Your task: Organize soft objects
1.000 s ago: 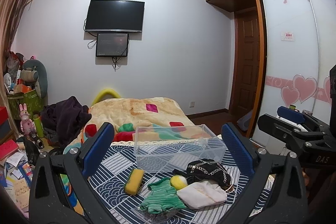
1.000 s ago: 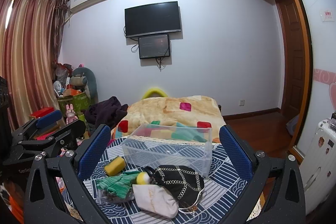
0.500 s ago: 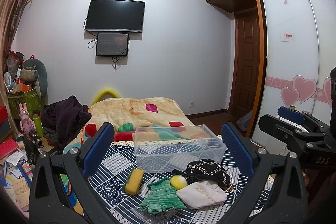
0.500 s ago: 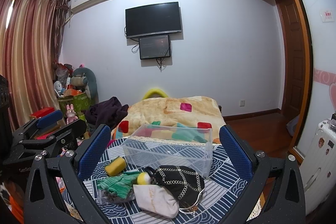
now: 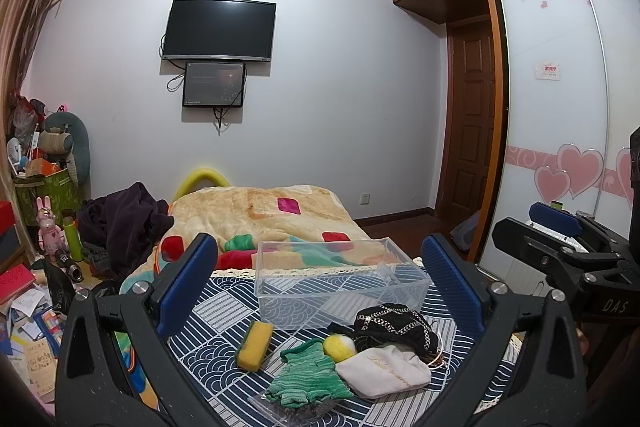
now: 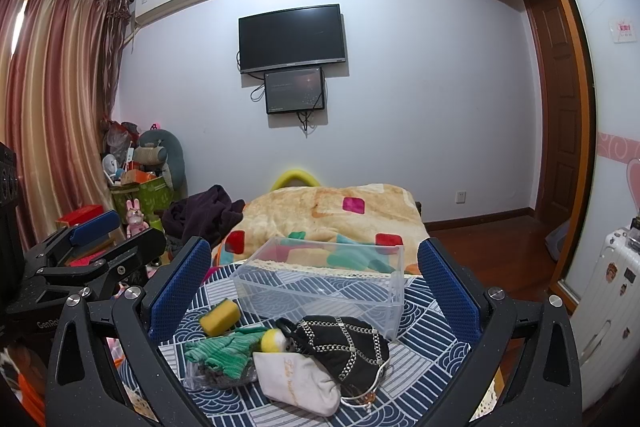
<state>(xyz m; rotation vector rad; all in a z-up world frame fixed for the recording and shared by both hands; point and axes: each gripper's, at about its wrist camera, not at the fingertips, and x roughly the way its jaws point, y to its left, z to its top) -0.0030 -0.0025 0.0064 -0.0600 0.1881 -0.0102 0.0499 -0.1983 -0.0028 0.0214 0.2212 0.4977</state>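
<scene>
A clear plastic box [image 5: 340, 277] [image 6: 324, 283] stands empty on a blue-and-white patterned table [image 5: 224, 311]. In front of it lie a yellow sponge [image 5: 255, 339] [image 6: 220, 315], green knit gloves [image 5: 306, 379] [image 6: 224, 349], a yellow ball [image 5: 339, 347] [image 6: 272, 340], a white pouch [image 5: 384, 371] [image 6: 296, 383] and a black bag with chain [image 5: 394, 323] [image 6: 340, 343]. My left gripper [image 5: 320, 287] is open and empty, held above the near side. My right gripper [image 6: 316, 283] is open and empty too, beside it.
A bed with a patchwork blanket [image 5: 260, 215] lies behind the table. Dark clothes [image 5: 120, 223] and clutter [image 5: 36, 267] sit at the left. A white suitcase [image 6: 600, 307] and wardrobe doors [image 5: 560, 107] are at the right.
</scene>
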